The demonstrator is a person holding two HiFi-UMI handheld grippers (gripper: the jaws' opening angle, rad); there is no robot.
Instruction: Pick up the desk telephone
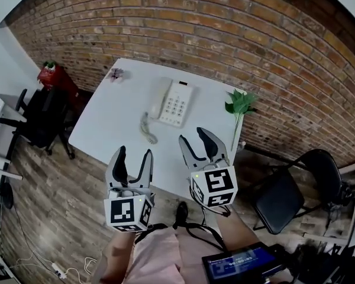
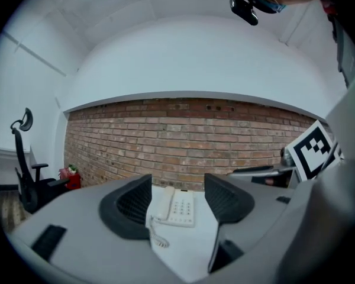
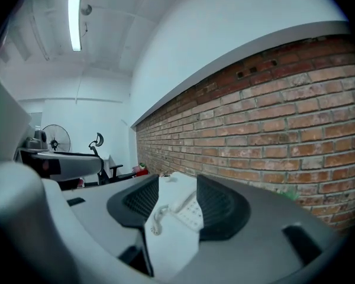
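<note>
Bright, even light; fisheye edges, slight blur.

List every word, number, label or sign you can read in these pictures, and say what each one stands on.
No text here can be read.
Desk telephone, keypad: key markings too small to read.
Blue screen at the bottom of the head view: lines of writing, too blurred to read.
Left marker cube and right marker cube: black-and-white square patterns only, no letters or digits.
</note>
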